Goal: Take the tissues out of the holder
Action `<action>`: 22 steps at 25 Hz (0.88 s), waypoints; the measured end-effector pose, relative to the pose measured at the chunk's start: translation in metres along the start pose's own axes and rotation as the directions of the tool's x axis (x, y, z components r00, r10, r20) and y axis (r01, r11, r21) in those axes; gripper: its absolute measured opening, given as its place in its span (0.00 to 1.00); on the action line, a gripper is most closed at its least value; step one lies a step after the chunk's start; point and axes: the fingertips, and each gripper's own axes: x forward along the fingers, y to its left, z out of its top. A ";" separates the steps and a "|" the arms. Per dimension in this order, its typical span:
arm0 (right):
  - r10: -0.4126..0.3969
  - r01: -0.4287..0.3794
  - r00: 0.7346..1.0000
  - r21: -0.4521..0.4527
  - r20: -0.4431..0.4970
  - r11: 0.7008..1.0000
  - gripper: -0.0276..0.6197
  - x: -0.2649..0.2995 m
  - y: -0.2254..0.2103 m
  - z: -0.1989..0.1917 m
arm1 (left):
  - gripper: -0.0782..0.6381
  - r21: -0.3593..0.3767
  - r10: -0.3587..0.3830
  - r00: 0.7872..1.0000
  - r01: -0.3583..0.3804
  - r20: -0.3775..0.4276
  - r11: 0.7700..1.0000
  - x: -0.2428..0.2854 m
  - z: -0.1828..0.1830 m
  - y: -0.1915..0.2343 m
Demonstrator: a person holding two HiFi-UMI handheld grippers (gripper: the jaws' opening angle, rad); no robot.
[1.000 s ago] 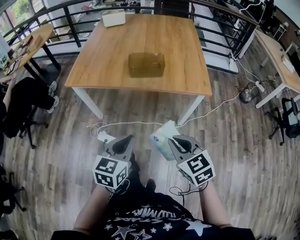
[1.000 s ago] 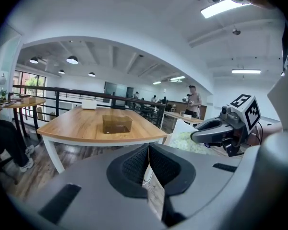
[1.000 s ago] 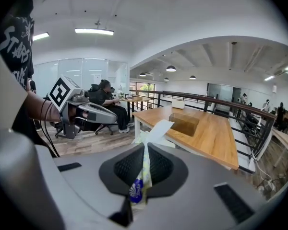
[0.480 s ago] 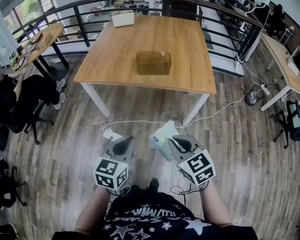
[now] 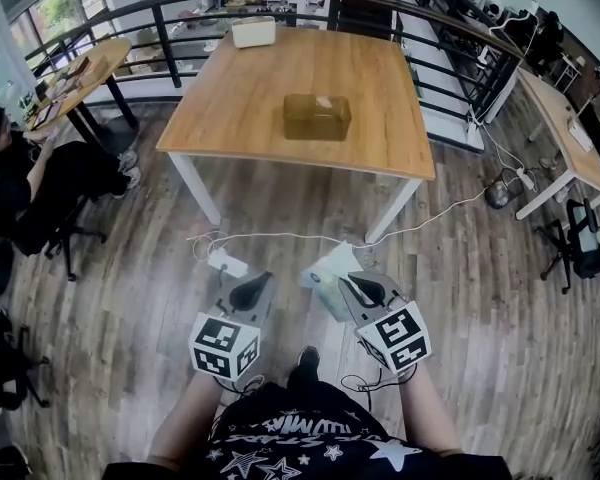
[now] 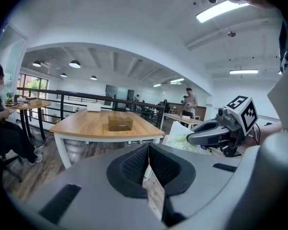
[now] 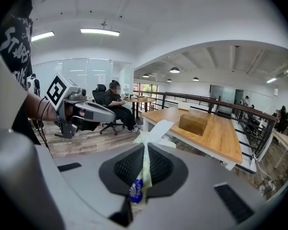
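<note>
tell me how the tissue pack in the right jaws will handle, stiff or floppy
Probably floppy: the tissue pack is pinched thin in the jaws of the right gripper. Likely light: an edge grip carries it. The plastic-looking wrapper may slip.

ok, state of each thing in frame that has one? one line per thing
left hand-held gripper: shut, nothing between the jaws
right hand-held gripper: shut on the tissue pack
tissue pack: wrapped, held above the floor, away from the table
holder: upright on the table, untouched; contents unreadable from here
white box: standing at the table's far edge
</note>
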 end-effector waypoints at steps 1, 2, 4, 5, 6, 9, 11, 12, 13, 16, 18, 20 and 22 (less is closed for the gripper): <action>-0.001 0.001 1.000 0.000 -0.001 1.000 0.08 -0.002 0.009 0.000 | 0.13 -0.001 -0.001 1.000 0.001 -0.002 1.000 -0.008 -0.003 0.000; -0.004 0.004 1.000 0.000 -0.003 1.000 0.08 -0.005 0.018 -0.001 | 0.13 -0.002 -0.002 1.000 0.002 -0.003 1.000 -0.016 -0.006 0.000; -0.014 0.014 1.000 0.005 -0.006 1.000 0.08 -0.012 0.033 -0.005 | 0.13 0.002 -0.010 1.000 0.010 -0.001 1.000 -0.032 -0.012 -0.005; -0.019 0.020 1.000 0.010 -0.004 1.000 0.08 -0.017 0.042 -0.007 | 0.13 0.005 -0.014 1.000 0.014 0.001 1.000 -0.042 -0.015 -0.008; -0.023 0.023 1.000 0.015 0.000 1.000 0.08 -0.022 0.052 -0.009 | 0.13 0.008 -0.016 1.000 0.016 0.004 1.000 -0.052 -0.019 -0.011; -0.030 0.030 1.000 0.019 0.007 0.999 0.08 -0.039 0.084 -0.011 | 0.13 0.009 -0.019 1.000 0.019 0.012 1.000 -0.087 -0.027 -0.022; -0.028 0.028 1.000 0.005 0.004 1.000 0.08 -0.049 0.109 -0.010 | 0.13 0.018 -0.026 0.999 0.026 0.018 0.999 -0.114 -0.032 -0.026; -0.027 0.027 1.000 -0.003 0.003 1.000 0.08 -0.053 0.122 -0.009 | 0.13 0.025 -0.028 0.999 0.028 0.022 0.999 -0.128 -0.034 -0.027; -0.027 0.027 1.000 -0.009 0.004 1.000 0.08 -0.057 0.135 -0.008 | 0.13 0.027 -0.028 0.999 0.027 0.026 0.999 -0.142 -0.037 -0.026; -0.040 0.040 0.999 -0.005 0.009 0.999 0.08 -0.066 0.168 -0.008 | 0.13 0.013 -0.021 0.999 0.020 0.028 1.000 -0.176 -0.051 -0.022; -0.049 0.049 0.999 0.000 0.009 0.999 0.08 -0.074 0.185 -0.012 | 0.13 0.009 -0.022 0.999 0.022 0.026 1.000 -0.192 -0.060 -0.024; -0.053 0.053 0.999 -0.001 0.006 0.999 0.08 -0.082 0.201 -0.018 | 0.13 0.009 -0.024 0.999 0.024 0.027 1.000 -0.205 -0.068 -0.029; -0.052 0.052 0.999 0.001 0.000 0.999 0.08 -0.091 0.216 -0.024 | 0.13 0.004 -0.025 0.999 0.025 0.027 1.000 -0.217 -0.075 -0.035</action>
